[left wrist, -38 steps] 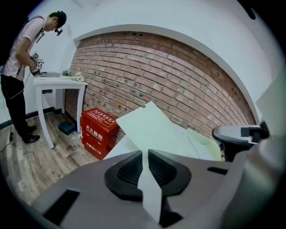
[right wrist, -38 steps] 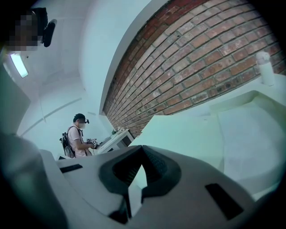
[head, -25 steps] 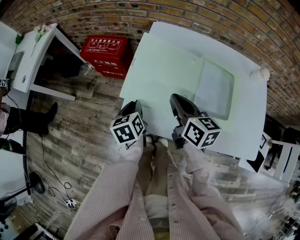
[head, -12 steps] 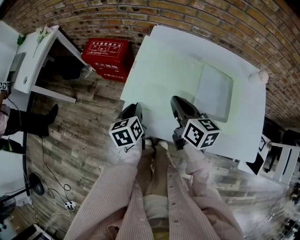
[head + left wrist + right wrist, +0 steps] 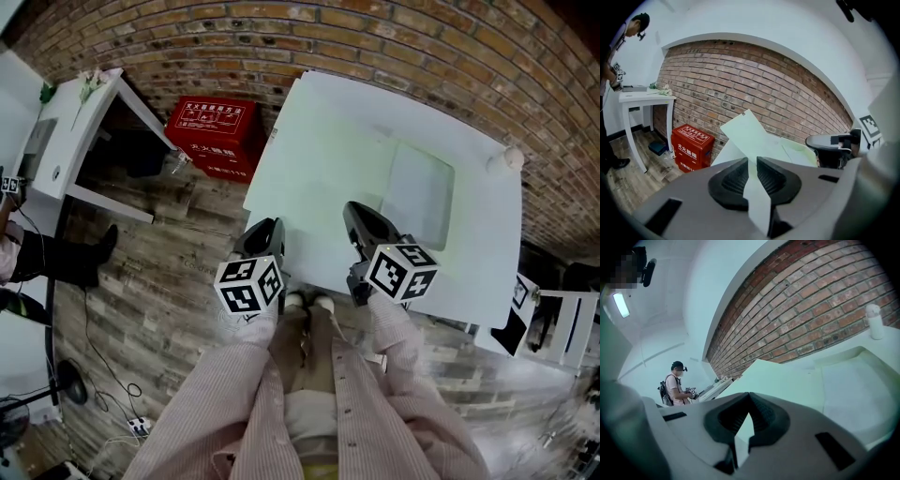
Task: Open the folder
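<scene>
A pale green folder (image 5: 328, 155) lies on the white table (image 5: 487, 253), and its cover (image 5: 750, 133) is lifted and slants up toward the brick wall. My left gripper (image 5: 265, 228) is shut on the cover's near left edge, with the thin sheet pinched between its pads (image 5: 752, 161). My right gripper (image 5: 359, 211) is shut on the folder's front edge further right, a thin leaf clamped in its jaws (image 5: 749, 397). In the right gripper view the folder (image 5: 797, 380) spreads out ahead. A paler rectangle (image 5: 422, 192) shows on the folder's right half.
A red box (image 5: 214, 125) stands on the wooden floor left of the table, beside a white side table (image 5: 80, 122). A small white bottle (image 5: 511, 157) sits at the table's far right corner. A person (image 5: 675, 383) stands far off. A brick wall backs the table.
My left gripper has risen with the cover's edge in it, and the cover now slants higher. The right gripper has stayed where it was.
</scene>
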`<state>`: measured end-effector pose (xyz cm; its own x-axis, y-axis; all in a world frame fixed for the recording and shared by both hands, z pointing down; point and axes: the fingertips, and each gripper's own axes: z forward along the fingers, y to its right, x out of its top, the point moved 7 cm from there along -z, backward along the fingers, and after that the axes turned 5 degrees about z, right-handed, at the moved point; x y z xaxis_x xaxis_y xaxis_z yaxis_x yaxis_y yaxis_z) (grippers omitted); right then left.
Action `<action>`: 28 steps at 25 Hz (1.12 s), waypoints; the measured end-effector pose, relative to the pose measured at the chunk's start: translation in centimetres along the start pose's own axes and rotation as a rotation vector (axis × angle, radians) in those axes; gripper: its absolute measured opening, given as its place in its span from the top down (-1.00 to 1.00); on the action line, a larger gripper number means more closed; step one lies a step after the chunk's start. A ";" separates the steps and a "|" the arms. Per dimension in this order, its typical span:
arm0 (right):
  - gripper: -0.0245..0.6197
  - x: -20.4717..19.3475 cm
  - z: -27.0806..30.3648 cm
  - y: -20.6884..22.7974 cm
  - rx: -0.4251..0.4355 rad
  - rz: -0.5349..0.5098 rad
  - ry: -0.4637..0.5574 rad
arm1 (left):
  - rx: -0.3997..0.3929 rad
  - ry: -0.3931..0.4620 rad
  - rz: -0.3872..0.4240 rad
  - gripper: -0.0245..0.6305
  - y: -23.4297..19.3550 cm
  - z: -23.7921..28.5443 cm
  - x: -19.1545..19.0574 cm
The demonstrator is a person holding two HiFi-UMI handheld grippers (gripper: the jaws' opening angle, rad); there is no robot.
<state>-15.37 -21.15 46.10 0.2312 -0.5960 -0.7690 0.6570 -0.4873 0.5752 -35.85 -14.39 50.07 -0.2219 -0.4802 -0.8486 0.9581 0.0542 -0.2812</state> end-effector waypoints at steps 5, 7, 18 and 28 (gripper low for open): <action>0.91 0.9 -1.1 0.1 -0.008 -0.011 0.024 | -0.027 0.035 0.077 0.93 1.1 -1.5 0.6; 0.91 1.1 -1.6 0.2 -0.012 -0.016 0.031 | -0.043 0.053 0.088 0.93 1.5 -2.0 0.7; 0.91 2.4 -4.8 0.3 -0.028 -0.059 0.084 | -0.132 0.153 0.229 0.94 4.4 -4.5 3.6; 0.91 4.7 -8.6 0.4 0.005 -0.133 0.210 | -0.186 0.254 0.341 0.94 7.1 -5.6 6.6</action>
<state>-7.81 -18.70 40.30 0.2873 -0.3808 -0.8789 0.6883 -0.5560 0.4659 -31.50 -12.27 39.91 0.0407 -0.1795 -0.9829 0.9405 0.3389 -0.0229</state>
